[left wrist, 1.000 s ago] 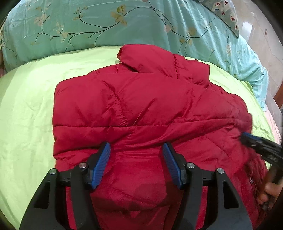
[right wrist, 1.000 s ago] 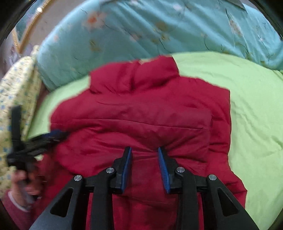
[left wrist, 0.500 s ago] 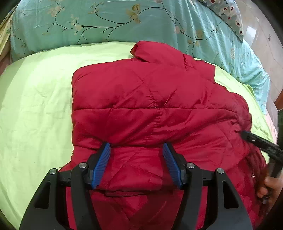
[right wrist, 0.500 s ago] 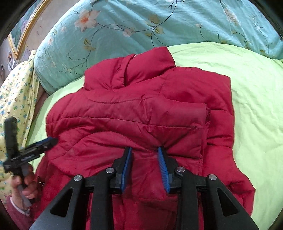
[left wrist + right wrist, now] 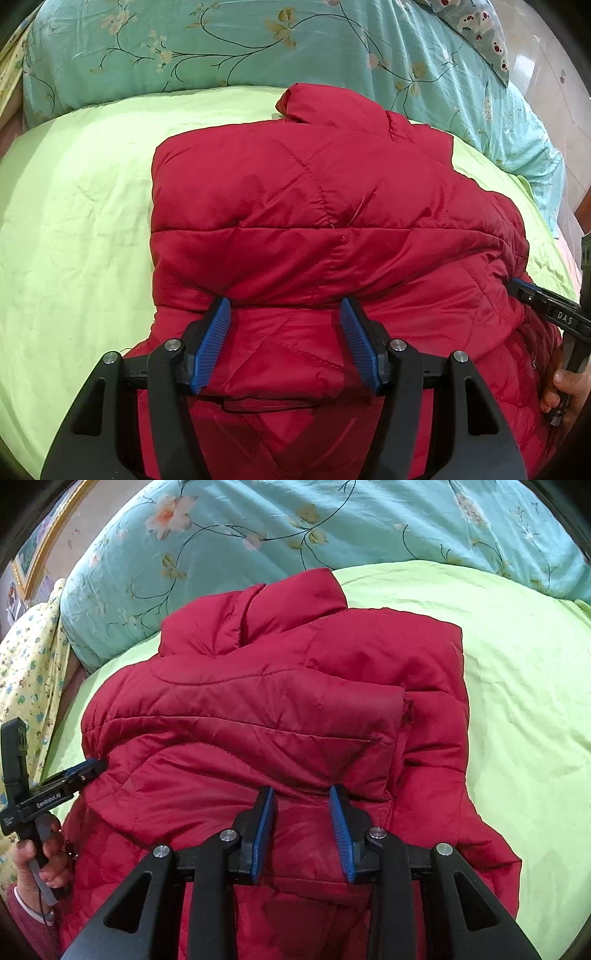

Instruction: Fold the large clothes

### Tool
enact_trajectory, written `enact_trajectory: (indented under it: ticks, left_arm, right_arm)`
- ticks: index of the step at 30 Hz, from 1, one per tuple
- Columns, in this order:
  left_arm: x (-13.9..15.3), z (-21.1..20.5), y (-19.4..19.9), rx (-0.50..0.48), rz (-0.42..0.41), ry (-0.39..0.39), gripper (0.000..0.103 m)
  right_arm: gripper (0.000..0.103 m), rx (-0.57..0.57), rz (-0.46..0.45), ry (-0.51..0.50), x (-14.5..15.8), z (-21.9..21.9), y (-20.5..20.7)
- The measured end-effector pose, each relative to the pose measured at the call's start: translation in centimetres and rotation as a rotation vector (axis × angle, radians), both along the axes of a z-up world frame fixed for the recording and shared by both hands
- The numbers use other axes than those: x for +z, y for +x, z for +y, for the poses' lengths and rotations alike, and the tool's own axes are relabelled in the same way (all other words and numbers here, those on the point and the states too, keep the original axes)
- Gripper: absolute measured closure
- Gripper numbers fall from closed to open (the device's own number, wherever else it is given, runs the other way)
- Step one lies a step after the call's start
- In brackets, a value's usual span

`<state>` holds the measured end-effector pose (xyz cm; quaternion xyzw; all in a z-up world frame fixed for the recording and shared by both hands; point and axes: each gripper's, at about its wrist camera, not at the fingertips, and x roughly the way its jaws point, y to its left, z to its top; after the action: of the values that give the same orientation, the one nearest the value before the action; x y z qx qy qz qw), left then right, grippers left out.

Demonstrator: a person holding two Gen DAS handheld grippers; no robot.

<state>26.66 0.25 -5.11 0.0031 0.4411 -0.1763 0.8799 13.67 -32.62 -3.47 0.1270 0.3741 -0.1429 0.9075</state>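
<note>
Left gripper (image 5: 285,341): jaws wide apart, nothing between the blue pads (image 5: 212,345); it hovers over the near part of the red jacket (image 5: 314,229), tips at the edge of a folded-over layer. In the right wrist view it shows at 9 o'clock, tip at the jacket's side edge; contact cannot be told.

Right gripper (image 5: 303,829): jaws at a narrower gap, holding nothing; tips at a crease in the same jacket. In the left wrist view only its tip shows at 3 o'clock, held by the right hand (image 5: 563,391).

Jacket position: on the green bed sheet (image 5: 74,221), collar (image 5: 325,105) at 12 o'clock from both grippers, near hem under them at 6 o'clock. Sleeves appear already folded in across the body.

Key relation: long axis runs 6 to 12, straight ahead of both grippers. Each is about equally near to the hem, left on the left half, right on the right half. Judgement: a hem-to-collar fold needs both to grip the near edge together.

Surroundings: floral teal quilt (image 5: 258,44) beyond the collar.

Change from earlier frames: left side of the jacket now lies narrower with a straighter edge; left gripper's gap unchanged; right gripper's gap slightly wider.
</note>
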Motion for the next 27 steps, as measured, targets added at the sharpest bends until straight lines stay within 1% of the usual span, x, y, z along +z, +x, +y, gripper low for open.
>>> enact_trajectory:
  ticks: [14, 18, 22, 25, 27]
  left_arm:
    - [-0.2, -0.2, 0.0, 0.009, 0.005, 0.019, 0.04]
    - [-0.3, -0.6, 0.2, 0.013, 0.016, 0.048, 0.04]
    - [0.3, 0.0, 0.2, 0.017, 0.041, 0.021, 0.04]
    - [0.9, 1.1, -0.7, 0.026, 0.061, -0.017, 0.04]
    - [1.2, 1.8, -1.5, 0.034, 0.078, -0.045, 0.04]
  right_arm:
    - [0.071, 0.004, -0.006, 0.007, -0.5, -0.4, -0.2]
    - [0.071, -0.003, -0.004, 0.021, -0.4, -0.5, -0.2]
    - [0.07, -0.01, -0.031, 0.095, 0.9, -0.7, -1.7]
    - [0.069, -0.02, -0.035, 0.109, 1.8, -0.5, -3.3]
    - [0.064, -0.025, -0.031, 0.119, 2.1, -0.5, -4.4]
